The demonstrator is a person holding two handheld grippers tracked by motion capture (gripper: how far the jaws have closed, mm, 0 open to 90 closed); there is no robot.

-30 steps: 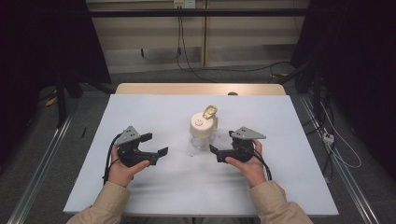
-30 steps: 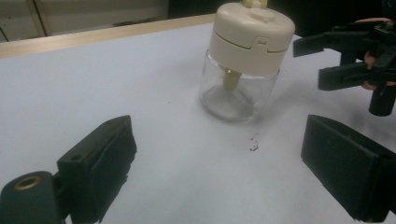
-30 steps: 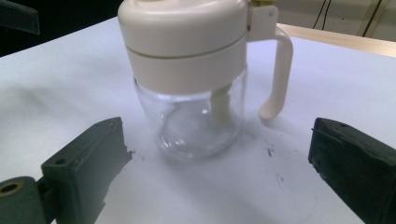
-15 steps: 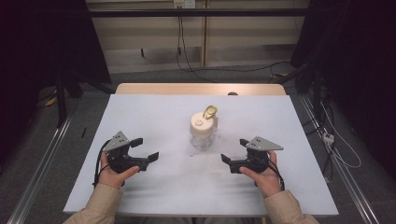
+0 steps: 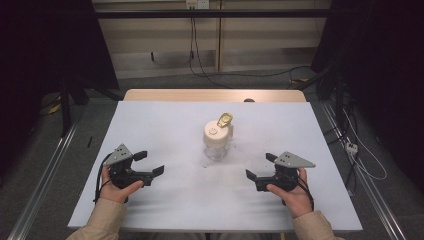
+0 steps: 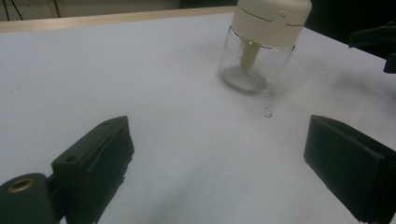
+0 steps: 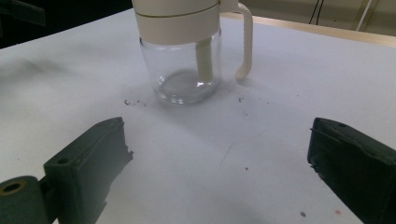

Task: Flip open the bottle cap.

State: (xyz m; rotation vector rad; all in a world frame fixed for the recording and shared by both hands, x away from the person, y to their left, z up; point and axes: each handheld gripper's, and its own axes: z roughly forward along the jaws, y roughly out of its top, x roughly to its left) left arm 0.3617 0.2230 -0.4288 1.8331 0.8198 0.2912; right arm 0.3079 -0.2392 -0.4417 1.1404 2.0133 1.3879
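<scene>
Jar [image 5: 217, 141] stands untouched between both grippers' wide-spread, empty fingers [image 6: 95, 161].

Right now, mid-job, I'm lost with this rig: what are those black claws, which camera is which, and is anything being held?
No robot here: a person holds a two-jaw tool in each hand, the left gripper and right gripper. The high view looks down on the white table. The other two cameras ride on the grippers, looking along their black jaws. A clear glass jar with a cream lid and side handle stands between them. Both grippers are open, and nothing is held.
</scene>
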